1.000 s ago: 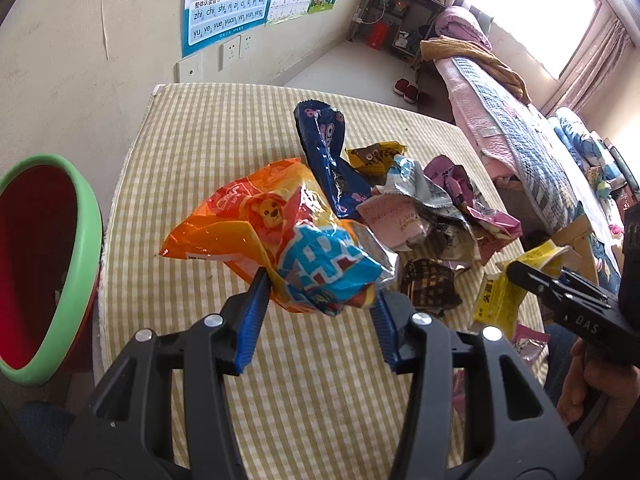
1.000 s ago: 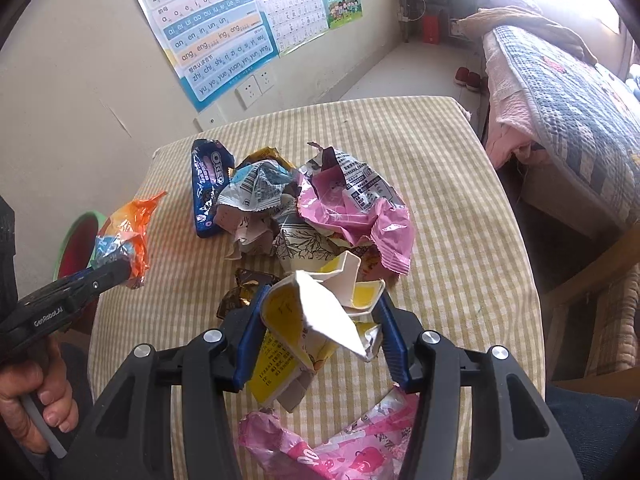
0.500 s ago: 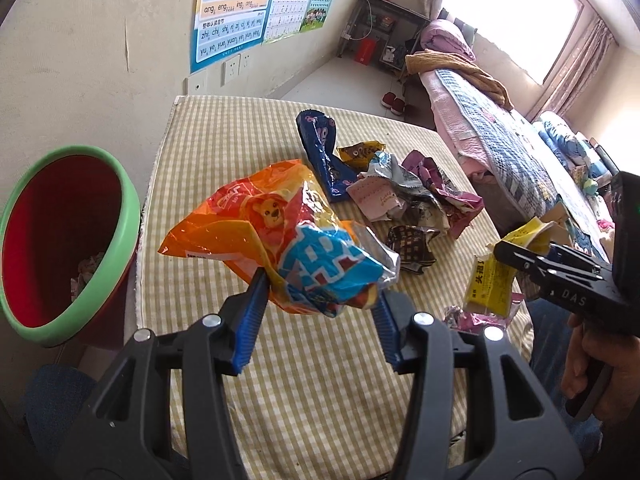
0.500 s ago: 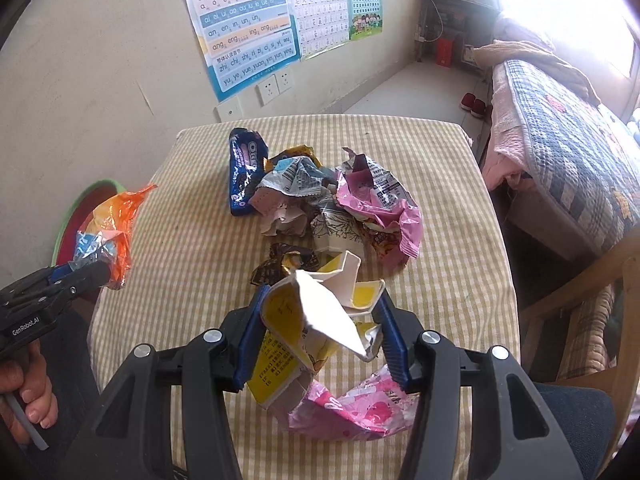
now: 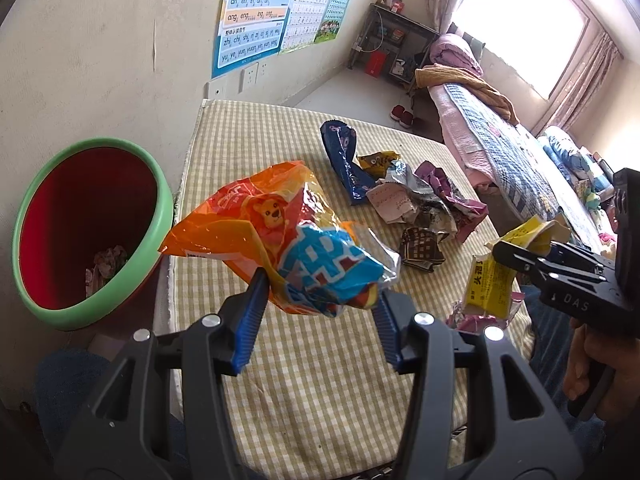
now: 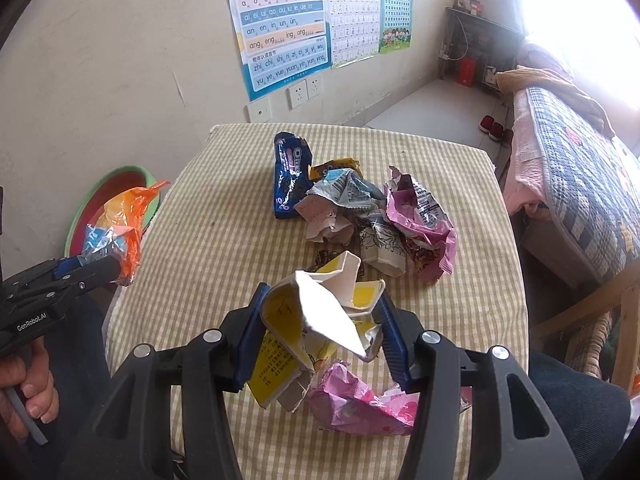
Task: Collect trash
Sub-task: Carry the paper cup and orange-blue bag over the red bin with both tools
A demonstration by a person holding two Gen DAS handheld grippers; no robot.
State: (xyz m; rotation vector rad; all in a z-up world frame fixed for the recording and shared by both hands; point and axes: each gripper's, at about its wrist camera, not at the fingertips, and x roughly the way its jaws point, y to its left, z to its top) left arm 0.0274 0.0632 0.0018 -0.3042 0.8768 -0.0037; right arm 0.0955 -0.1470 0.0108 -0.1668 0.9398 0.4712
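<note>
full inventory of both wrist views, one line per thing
orange snack bag: 1, orange and blue, held in left tongs
yellow carton: 1, yellow and white, crushed, held in right tongs
pink wrapper: 1, pink, table near edge, below the carton
blue cookie wrapper: 1, dark blue, left end of pile
wrapper pile: several, silver, magenta, brown, yellow, table centre
bin: 1, green rim, red inside, floor left of table; some trash inside
table: 1, beige checked cloth
wall posters: three, blue, white, green
bed: 1, plaid quilt, right
red slippers: pair, floor by bed
left tongs: black, blue pads, shut
right tongs: same, shut
</note>
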